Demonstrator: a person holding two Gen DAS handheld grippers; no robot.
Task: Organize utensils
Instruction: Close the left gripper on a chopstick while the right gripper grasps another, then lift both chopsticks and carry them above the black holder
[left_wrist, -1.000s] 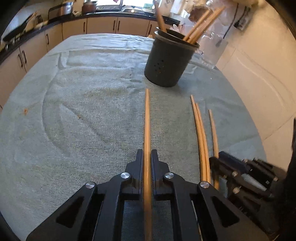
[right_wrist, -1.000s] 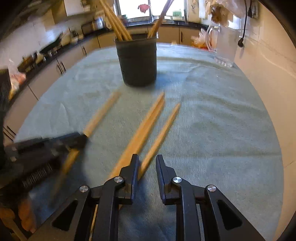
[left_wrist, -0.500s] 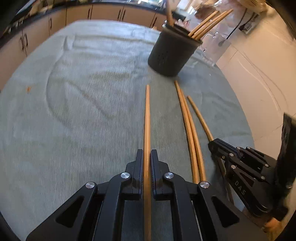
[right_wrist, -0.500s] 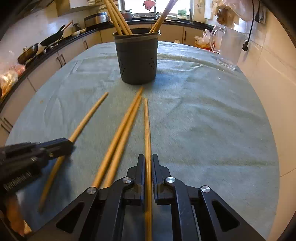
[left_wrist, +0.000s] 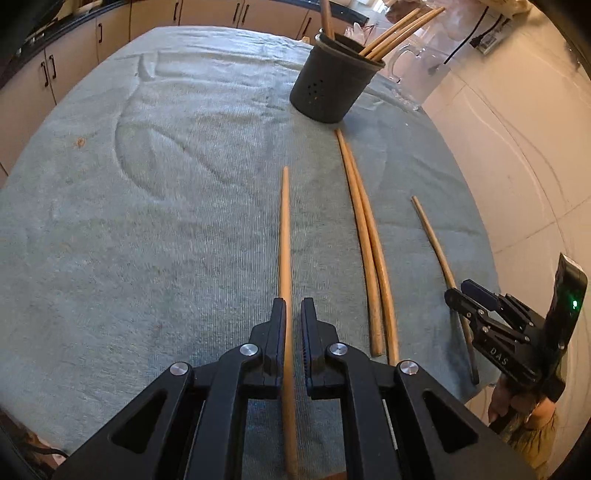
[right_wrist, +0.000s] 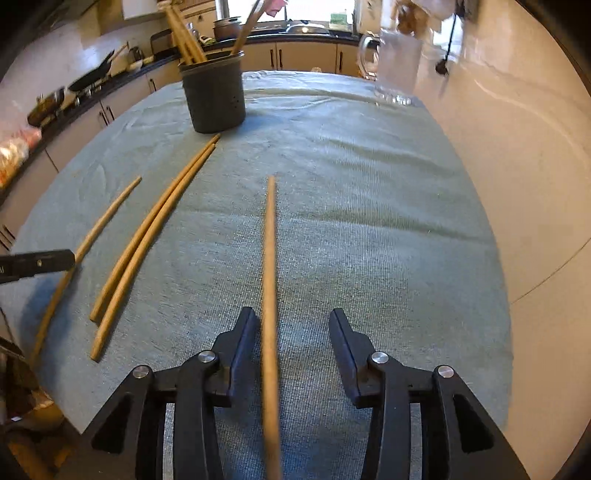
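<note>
While the left gripper (left_wrist: 293, 321) sits nearly closed around one chopstick (left_wrist: 285, 236) (small gap on its right pad), the right gripper (right_wrist: 291, 332) is spread wide, its chopstick (right_wrist: 269, 258) loose between the jaws. Two more chopsticks (left_wrist: 364, 236) lie together between them, on the towel (left_wrist: 147, 221), tips near the dark holder (left_wrist: 332, 86).

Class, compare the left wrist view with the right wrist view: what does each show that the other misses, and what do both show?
Left only: the left claw shut on a stick, and the whole right claw. Right only: the right claw open around a stick, and pans on the far counter. Both: the pot, the jug, the stick pair and the towel.
</note>
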